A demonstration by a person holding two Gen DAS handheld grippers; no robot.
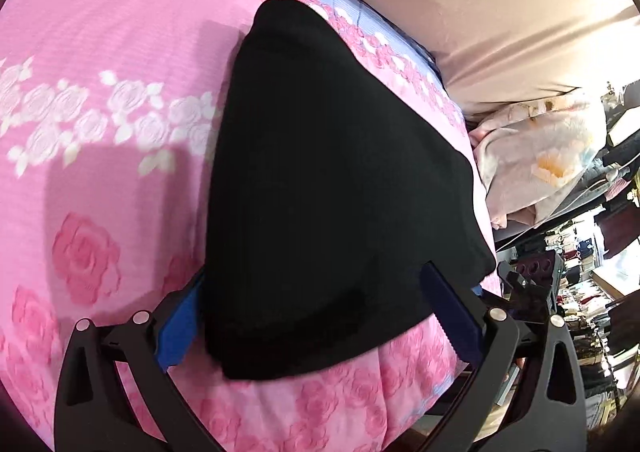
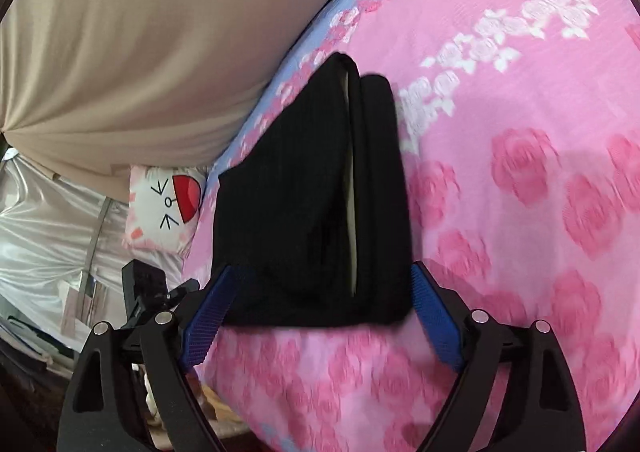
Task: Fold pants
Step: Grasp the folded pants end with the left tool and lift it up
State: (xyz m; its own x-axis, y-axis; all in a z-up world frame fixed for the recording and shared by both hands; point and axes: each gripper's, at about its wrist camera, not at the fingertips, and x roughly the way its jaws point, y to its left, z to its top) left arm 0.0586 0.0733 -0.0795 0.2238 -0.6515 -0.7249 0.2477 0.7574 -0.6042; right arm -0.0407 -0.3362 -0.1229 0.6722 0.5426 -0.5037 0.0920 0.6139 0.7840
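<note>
Two views look down on one pink bedspread (image 1: 100,180) printed with roses, which fills the left and middle of the left wrist view and the right half of the right wrist view. A beige curtain (image 2: 132,52) takes the upper left of the right wrist view and the upper right of the other. Black pants (image 1: 320,188), folded into a compact stack, lie on the bedspread at the centre of both views, near its lower edge; a pale strip shows between the layers in the right wrist view. A white cartoon-face pillow (image 2: 164,208) sits at centre left there. The left gripper (image 1: 312,304) has its blue pads spread wide either side of the pants' near edge. The right gripper (image 2: 320,300) likewise stands apart, clamping nothing.
</note>
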